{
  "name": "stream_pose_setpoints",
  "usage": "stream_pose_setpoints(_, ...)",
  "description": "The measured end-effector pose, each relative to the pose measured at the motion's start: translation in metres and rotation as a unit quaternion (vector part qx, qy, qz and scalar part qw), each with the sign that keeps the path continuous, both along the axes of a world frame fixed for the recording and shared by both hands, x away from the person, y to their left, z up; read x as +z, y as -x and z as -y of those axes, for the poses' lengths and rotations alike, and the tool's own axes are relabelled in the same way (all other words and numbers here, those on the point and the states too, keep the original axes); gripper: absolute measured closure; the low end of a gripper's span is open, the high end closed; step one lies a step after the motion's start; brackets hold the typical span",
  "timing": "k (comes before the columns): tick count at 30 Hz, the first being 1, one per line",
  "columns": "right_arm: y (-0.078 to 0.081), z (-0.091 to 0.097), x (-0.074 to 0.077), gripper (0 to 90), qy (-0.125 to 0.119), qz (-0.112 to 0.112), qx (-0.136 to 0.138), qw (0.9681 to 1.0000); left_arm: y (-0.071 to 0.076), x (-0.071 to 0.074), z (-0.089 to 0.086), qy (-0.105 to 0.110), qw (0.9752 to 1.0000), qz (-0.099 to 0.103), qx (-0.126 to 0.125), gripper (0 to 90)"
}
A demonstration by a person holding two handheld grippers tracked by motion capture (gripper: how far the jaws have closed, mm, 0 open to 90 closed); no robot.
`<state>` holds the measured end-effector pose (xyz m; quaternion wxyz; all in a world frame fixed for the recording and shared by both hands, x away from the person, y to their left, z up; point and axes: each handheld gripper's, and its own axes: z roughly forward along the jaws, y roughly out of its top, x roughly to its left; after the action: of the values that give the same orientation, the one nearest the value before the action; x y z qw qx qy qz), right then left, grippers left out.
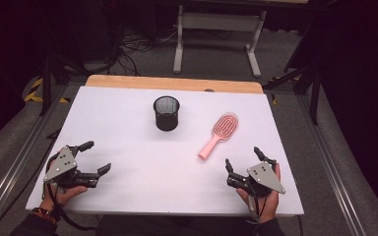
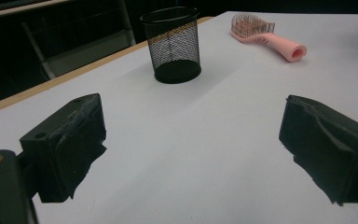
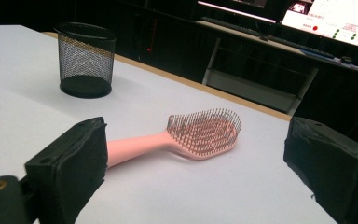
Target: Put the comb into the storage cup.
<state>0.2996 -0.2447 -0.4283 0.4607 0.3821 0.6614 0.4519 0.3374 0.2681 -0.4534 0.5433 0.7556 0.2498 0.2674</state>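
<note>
Right gripper [image 3: 200, 172] low over the white table [image 3: 18, 107], jaws spread wide with nothing between the pads. Landmark: pink hairbrush [image 3: 186, 137], lying flat on the table, bristles up, head toward the table's far wooden edge [image 3: 223, 95]. Its handle runs back toward the near-left jaw and passes behind that jaw's tip — whether they touch, cannot tell. The other jaw stands well apart from the brush head, on the opposite side. Black mesh cup [image 3: 85, 59] upright, well apart from the brush, beyond its handle end and nearer the far edge. Past the brush — a white table frame [image 3: 256, 91] and a lit screen [image 3: 328, 23] in the dark.
</note>
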Motion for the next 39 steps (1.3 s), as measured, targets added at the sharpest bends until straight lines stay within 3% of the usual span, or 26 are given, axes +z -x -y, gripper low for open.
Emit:
stream_pose_setpoints(4, -0.001, 0.001, -0.002, 7.1, -0.003, -0.006, 0.0, 1.0, -0.002, -0.002, 0.002, -0.012, 0.9999, -0.001, 0.008, 8.6)
stream_pose_setpoints(6, -0.002, 0.001, -0.002, 7.2, -0.006, -0.01, -0.001, 0.9999, -0.002, -0.004, 0.002, -0.012, 0.9999, -0.009, 0.006, 8.6)
stream_pose_setpoints(18, -0.007, -0.002, -0.005, 6.4, -0.003, -0.028, -0.007, 0.9996, -0.001, -0.004, 0.003, -0.01, 0.9999, -0.007, 0.001, 8.6)
stream_pose_setpoints(21, -0.01, -0.005, -0.006, 6.1, -0.001, -0.038, -0.011, 0.9992, 0.0, -0.003, 0.003, -0.01, 0.9999, -0.004, 0.001, 8.7)
stream_pose_setpoints(23, -0.014, -0.009, -0.004, 6.0, 0.008, -0.057, -0.013, 0.9983, 0.002, -0.003, 0.003, -0.01, 0.9999, -0.005, -0.001, 9.1)
stream_pose_setpoints(25, -0.018, -0.011, -0.003, 6.1, 0.001, -0.071, -0.019, 0.9973, 0.003, -0.004, 0.004, -0.008, 0.9999, -0.008, -0.004, 9.1)
stream_pose_setpoints(27, -0.025, -0.014, -0.001, 6.3, -0.005, -0.102, -0.032, 0.9943, 0.004, -0.005, 0.005, -0.013, 0.9999, -0.006, -0.006, 8.8)
stream_pose_setpoints(30, -0.039, -0.021, 0.001, 6.6, -0.013, -0.143, -0.056, 0.9881, 0.006, -0.005, 0.003, -0.004, 0.9999, -0.01, -0.009, 8.0)
stream_pose_setpoints(33, -0.057, -0.029, 0.01, 7.9, -0.038, -0.184, -0.072, 0.9796, 0.006, -0.005, 0.004, -0.005, 0.9999, -0.011, -0.008, 8.4)
stream_pose_setpoints(37, -0.087, -0.044, 0.022, 8.5, -0.08, -0.249, -0.088, 0.9611, 0.008, -0.005, 0.007, -0.008, 0.9998, -0.012, -0.01, 9.3)
stream_pose_setpoints(38, -0.087, -0.044, 0.022, 8.5, -0.08, -0.249, -0.088, 0.9611, 0.008, -0.005, 0.007, -0.008, 0.9998, -0.012, -0.01, 9.5)
stream_pose_setpoints(39, -0.102, -0.054, 0.024, 10.0, -0.091, -0.278, -0.099, 0.9512, 0.008, -0.005, 0.009, -0.007, 0.9998, -0.014, -0.016, 9.6)
